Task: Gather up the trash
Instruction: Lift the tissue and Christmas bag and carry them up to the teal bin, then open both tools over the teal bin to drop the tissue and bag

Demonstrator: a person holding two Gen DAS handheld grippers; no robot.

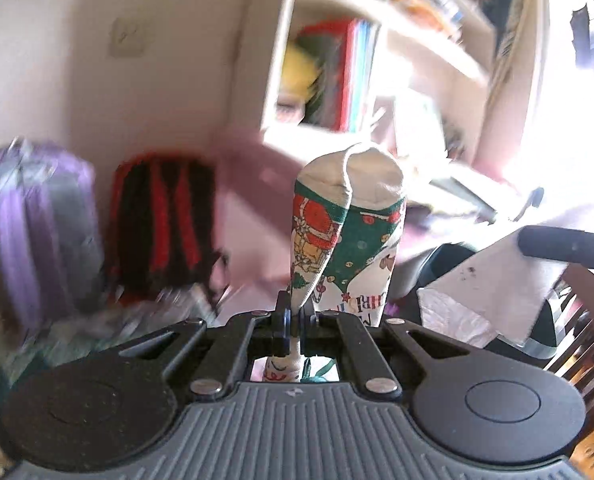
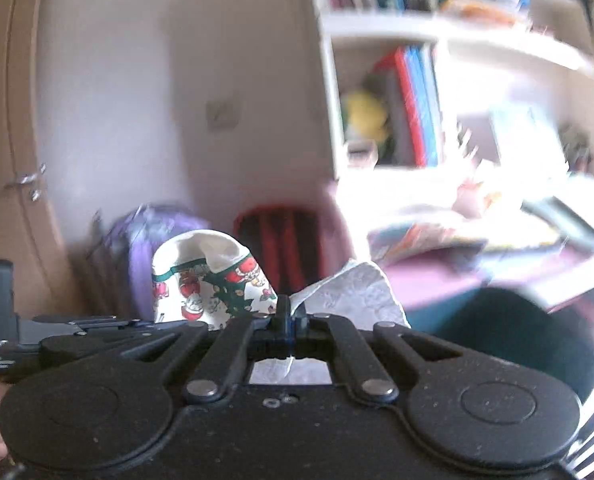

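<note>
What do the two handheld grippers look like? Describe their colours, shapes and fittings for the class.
The left gripper has black linkage bars with silver rivets, two round black discs and a grey ribbed body. The right gripper has the same black bars, silver rivets and discs, but a plain black, dusty body. Both end in narrow dark-blue fingers. No cables or sleeves show.

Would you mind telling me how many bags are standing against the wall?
2. A purple bag stands on the left, and a red-and-black backpack beside it to the right. The blur could hide others.
</note>
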